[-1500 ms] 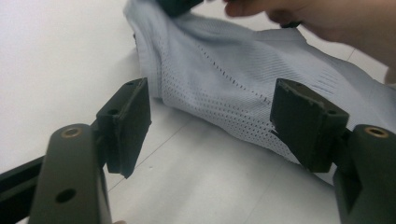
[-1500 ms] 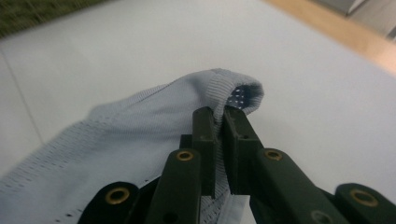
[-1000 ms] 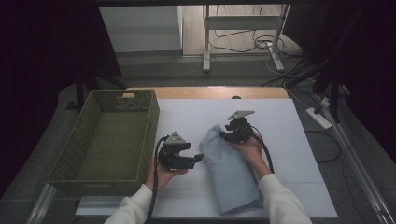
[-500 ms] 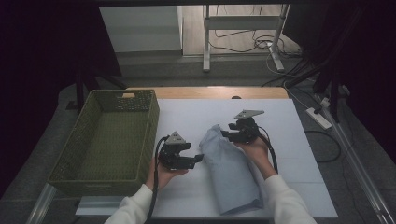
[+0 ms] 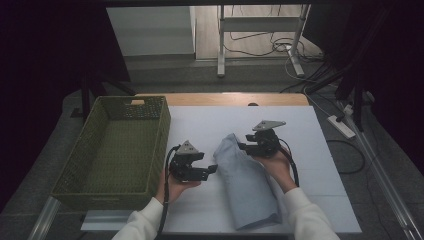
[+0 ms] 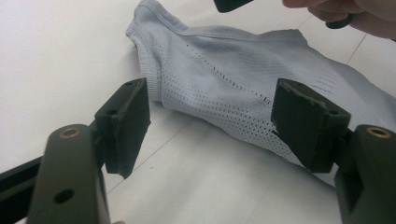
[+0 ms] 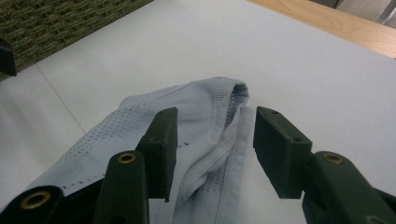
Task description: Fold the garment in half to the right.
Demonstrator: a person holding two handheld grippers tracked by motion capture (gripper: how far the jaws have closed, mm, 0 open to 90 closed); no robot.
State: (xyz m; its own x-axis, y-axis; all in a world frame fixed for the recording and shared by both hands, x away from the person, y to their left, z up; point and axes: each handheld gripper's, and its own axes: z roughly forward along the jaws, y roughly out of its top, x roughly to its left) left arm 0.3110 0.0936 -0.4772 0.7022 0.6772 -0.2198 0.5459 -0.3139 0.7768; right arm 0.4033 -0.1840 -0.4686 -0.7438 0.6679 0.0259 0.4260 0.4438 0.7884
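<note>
Left gripper view reveals perforations in the blue garment; both tongs gape, holding nothing.

Right hand-held gripper shifted right (slightly up), off the garment

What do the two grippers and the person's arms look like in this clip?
Both the left gripper and the right gripper are black, boxy hand-held units, each topped by a grey three-cornered plate. A black cable trails from each back along the forearm. Each has two flat, dark rectangular jaws on arms with brass-coloured pivot pins. The person wears white long sleeves.
</note>
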